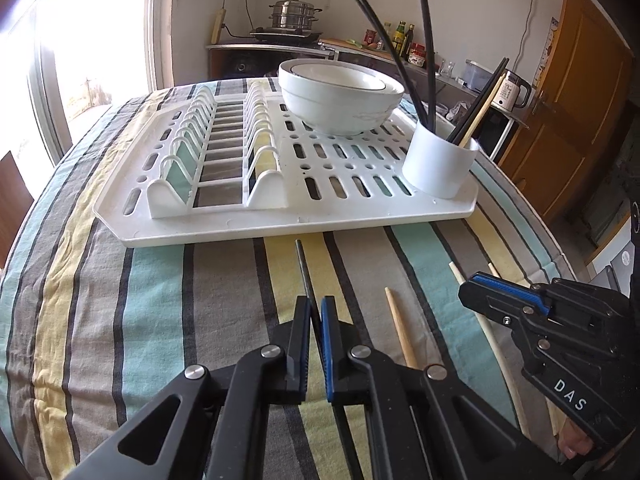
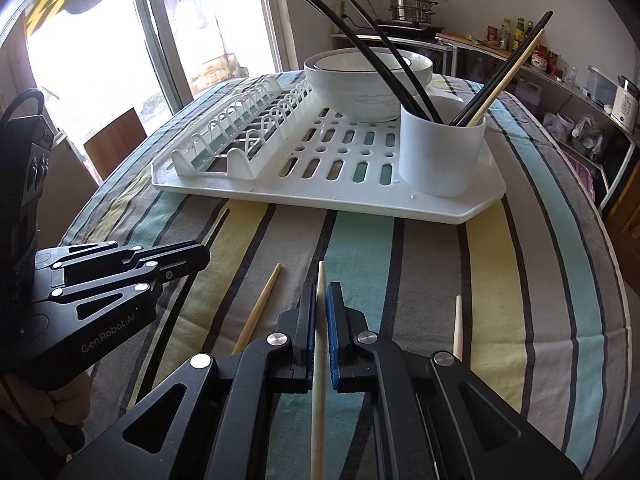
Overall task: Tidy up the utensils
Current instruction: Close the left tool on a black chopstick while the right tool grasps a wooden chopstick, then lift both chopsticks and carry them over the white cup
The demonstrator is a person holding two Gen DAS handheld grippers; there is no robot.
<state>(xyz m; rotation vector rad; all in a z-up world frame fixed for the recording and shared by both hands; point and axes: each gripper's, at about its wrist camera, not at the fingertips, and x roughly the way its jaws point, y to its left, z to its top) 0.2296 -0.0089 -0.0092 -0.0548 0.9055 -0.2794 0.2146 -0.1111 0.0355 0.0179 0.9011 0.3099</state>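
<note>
My left gripper is shut on a black chopstick low over the striped cloth; it also shows in the right wrist view. My right gripper is shut on a pale wooden chopstick; the gripper shows at the right of the left wrist view. Two more wooden chopsticks lie on the cloth either side. A white utensil cup on the white drying rack holds several black chopsticks and a wooden one.
White stacked bowls sit on the rack behind the cup. Plate slots fill the rack's left half. The striped table drops off at the right edge. A counter with pots and bottles stands behind.
</note>
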